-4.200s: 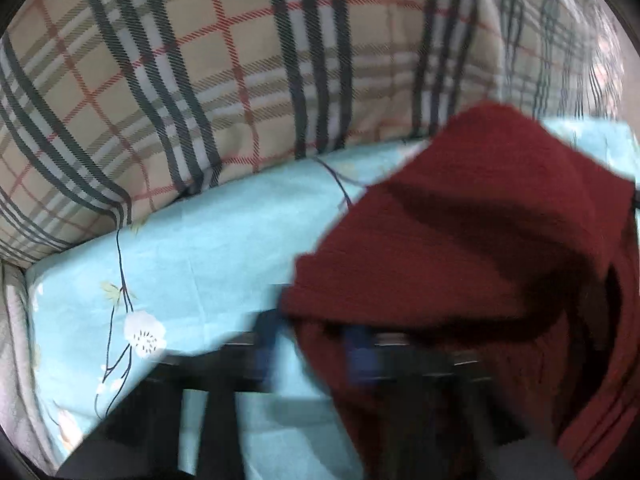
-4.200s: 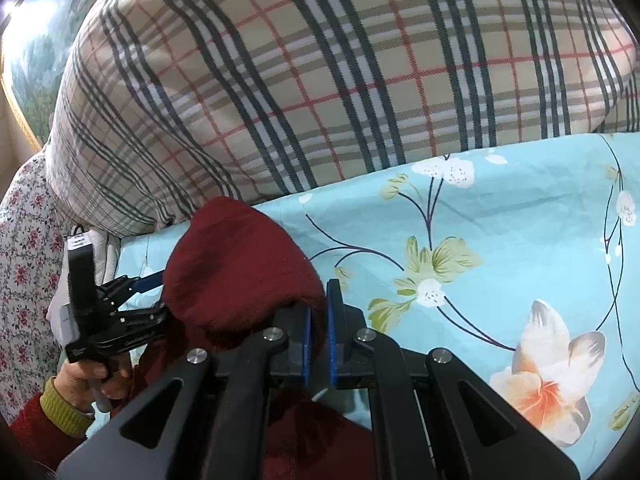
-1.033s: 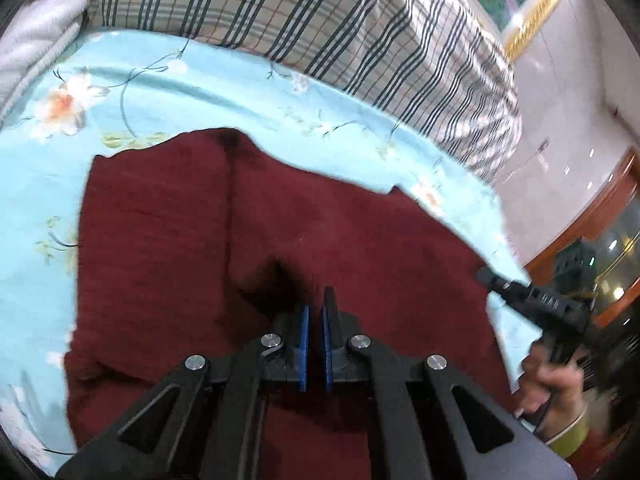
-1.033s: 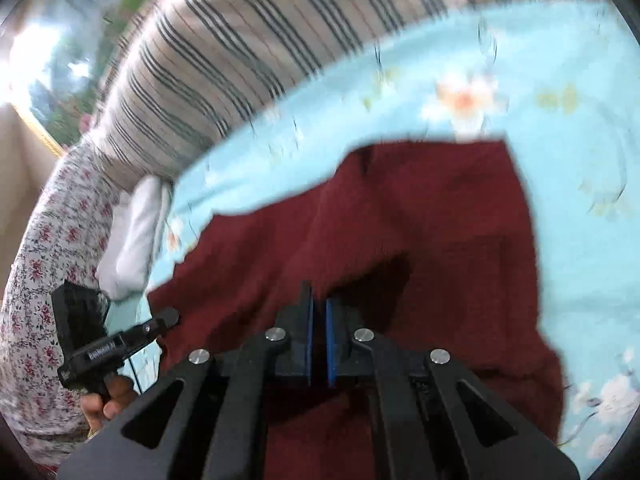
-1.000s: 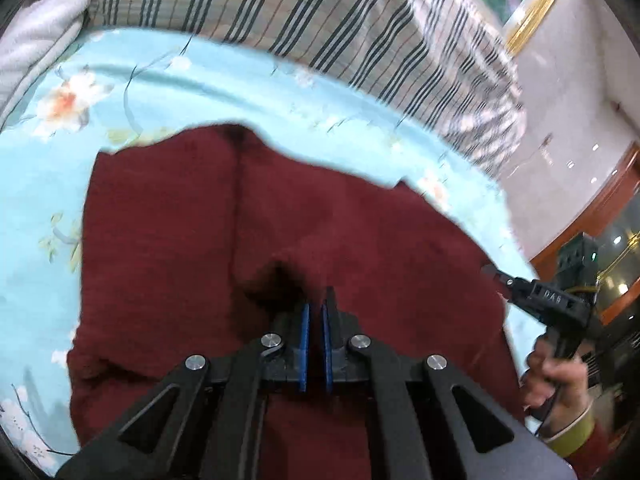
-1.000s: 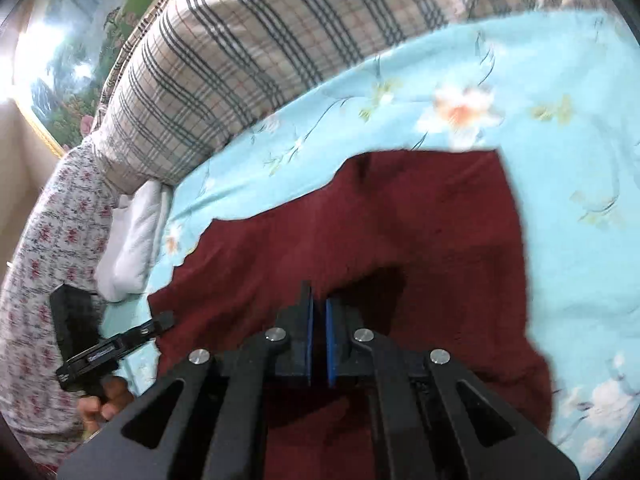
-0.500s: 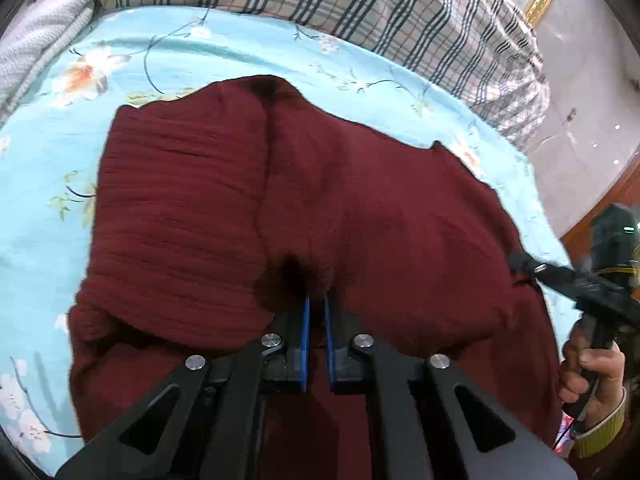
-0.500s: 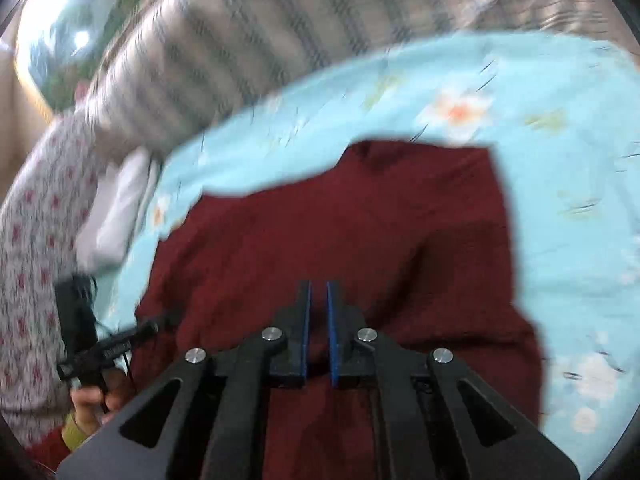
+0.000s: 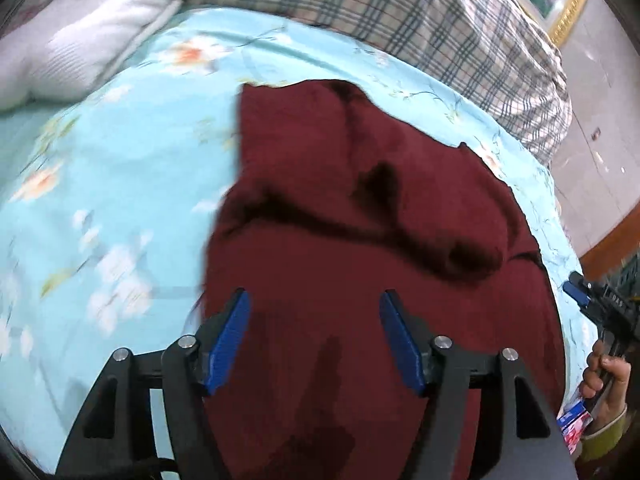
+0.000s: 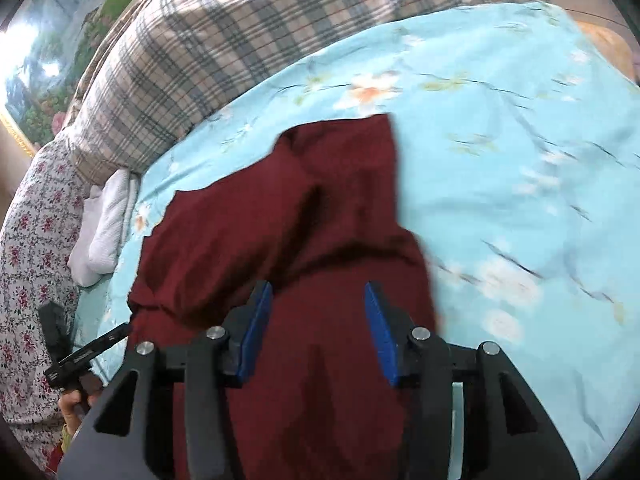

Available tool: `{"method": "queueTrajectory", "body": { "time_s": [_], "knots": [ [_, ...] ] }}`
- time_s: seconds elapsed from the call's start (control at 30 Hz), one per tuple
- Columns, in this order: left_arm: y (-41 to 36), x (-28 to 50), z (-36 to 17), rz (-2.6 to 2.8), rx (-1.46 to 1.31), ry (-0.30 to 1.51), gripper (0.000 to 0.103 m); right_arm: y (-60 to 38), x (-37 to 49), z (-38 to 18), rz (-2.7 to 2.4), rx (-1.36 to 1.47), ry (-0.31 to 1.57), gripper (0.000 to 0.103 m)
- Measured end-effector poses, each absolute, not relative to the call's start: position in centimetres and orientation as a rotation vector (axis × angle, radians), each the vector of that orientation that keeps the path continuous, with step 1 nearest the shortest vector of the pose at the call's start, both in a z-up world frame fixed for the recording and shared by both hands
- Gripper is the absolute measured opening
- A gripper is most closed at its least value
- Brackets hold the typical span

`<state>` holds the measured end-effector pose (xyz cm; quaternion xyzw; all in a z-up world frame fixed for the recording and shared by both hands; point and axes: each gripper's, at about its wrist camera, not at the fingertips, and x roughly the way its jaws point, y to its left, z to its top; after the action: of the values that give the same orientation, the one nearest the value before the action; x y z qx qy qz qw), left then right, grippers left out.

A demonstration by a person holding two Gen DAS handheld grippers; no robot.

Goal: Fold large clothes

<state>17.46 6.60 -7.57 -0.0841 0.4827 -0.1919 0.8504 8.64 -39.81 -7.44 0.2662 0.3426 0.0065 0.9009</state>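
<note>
The dark red knit garment lies spread on the light blue floral bedsheet, its far part doubled over the near part in a loose fold, below the plaid pillow. Your left gripper and right gripper both hover over it with fingers wide apart, holding nothing. Expect soft, limp, fairly thick fabric that sags and stretches; pinch both layers near an outer edge or corner.

Matt dark-red knit garment on smooth floral cotton-like sheet.
</note>
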Motion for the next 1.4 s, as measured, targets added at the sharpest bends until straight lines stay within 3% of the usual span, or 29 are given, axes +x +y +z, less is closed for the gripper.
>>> {"method": "queueTrajectory", "body": {
  "time_s": [0.07, 0.23, 0.4, 0.6, 0.7, 0.8, 0.83, 0.9, 1.1, 1.4],
  "knots": [
    [8.4, 16.0, -8.0, -0.367, -0.175, 1.047, 0.080, -41.1, 6.1, -8.1, -0.008, 0.564, 0.696, 0.049],
    [11.3, 12.6, -10.0, -0.417, -0.237, 1.118, 0.080, -42.7, 3.7, -10.5, -0.016, 0.632, 0.769, 0.049],
    [11.7, 7.3, -10.3, -0.601, -0.324, 1.099, 0.090, -39.4, 1.2, -12.8, 0.214, 0.645, 0.845, 0.049],
    [12.1, 3.2, -10.8, -0.677, -0.337, 1.068, 0.087, -36.5, -3.6, -14.5, 0.402, 0.681, 0.792, 0.049],
    [12.3, 3.3, -10.8, -0.689, -0.329, 1.077, 0.078, -36.4, -4.2, -15.3, 0.431, 0.731, 0.769, 0.046],
    [12.0, 3.2, -10.8, -0.687, -0.301, 1.098, 0.031, -36.2, -3.6, -15.3, 0.429, 0.723, 0.769, 0.036],
    [11.6, 3.5, -10.9, -0.675, -0.288, 1.104, 0.009, -36.1, -3.8, -15.3, 0.429, 0.707, 0.771, 0.033],
    [11.6, 3.3, -11.1, -0.659, -0.281, 1.098, 0.010, -36.0, -3.9, -15.5, 0.414, 0.675, 0.793, 0.005],
    [11.9, 2.6, -9.0, -0.643, -0.312, 1.041, 0.009, -36.4, -4.4, -14.4, 0.449, 0.696, 0.742, 0.005],
    [13.1, 4.6, -1.7, -0.652, -0.396, 0.835, 0.009, -37.4, -3.3, -9.0, 0.510, 0.737, 0.564, 0.005]
  ]
}}
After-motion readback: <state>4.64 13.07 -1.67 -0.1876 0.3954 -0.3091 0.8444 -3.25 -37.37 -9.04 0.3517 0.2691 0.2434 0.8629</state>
